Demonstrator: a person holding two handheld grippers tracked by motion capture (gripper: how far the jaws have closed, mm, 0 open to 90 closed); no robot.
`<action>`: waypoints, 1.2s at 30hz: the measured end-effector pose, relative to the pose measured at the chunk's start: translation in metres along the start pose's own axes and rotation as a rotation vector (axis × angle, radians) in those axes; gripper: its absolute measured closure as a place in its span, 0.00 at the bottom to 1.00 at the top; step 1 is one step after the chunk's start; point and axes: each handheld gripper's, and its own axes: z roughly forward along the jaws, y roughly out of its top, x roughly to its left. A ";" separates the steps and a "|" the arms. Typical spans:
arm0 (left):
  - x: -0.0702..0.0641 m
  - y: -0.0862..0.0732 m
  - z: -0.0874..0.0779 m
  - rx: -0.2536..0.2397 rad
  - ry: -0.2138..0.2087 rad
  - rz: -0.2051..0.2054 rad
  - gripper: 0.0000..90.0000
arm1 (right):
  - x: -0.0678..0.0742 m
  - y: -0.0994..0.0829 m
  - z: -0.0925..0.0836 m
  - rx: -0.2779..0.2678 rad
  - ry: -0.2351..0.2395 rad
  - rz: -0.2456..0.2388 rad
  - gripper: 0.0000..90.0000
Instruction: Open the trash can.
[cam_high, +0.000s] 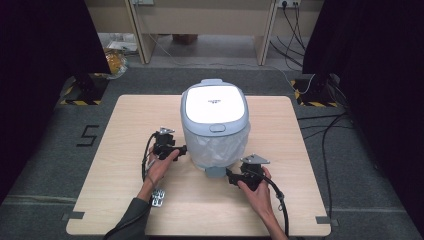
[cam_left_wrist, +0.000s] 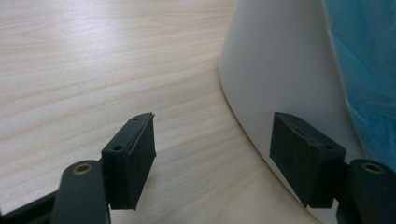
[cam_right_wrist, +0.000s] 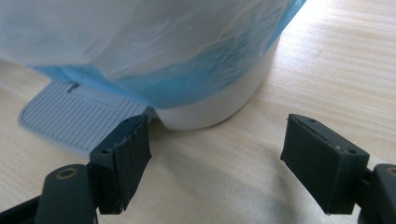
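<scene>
1. I see a small white bin standing near the middle of the wooden table. Its lid is shut.
2. A thin bag already lines the bin. Its edge hangs down over the outside, white on top and blue lower down.
3. The grey foot pedal sticks out at the bottom front of the bin.
4. My left gripper is just beside the left wall of the bin. Its jaws are apart, and nothing is between them. One pad is very close to the white wall, but I cannot tell if it touches.
5. My right gripper is low by the front of the bin, near the pedal. Its jaws are apart too, with only bare table between them.
6. So I think the bag is in, but nothing is held right now. What is left looks like tidying the bag or working the pedal.
</scene>
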 end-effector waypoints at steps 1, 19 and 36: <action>0.000 0.000 0.000 0.002 -0.003 0.002 0.34 | 0.000 -0.002 -0.001 0.001 0.006 -0.004 0.24; 0.025 -0.036 -0.076 -0.055 -0.013 0.092 0.25 | 0.016 -0.001 -0.002 -0.096 0.029 0.003 0.16; 0.040 -0.083 -0.121 -0.083 0.067 0.158 0.24 | 0.026 -0.004 0.000 -0.114 -0.081 -0.065 0.09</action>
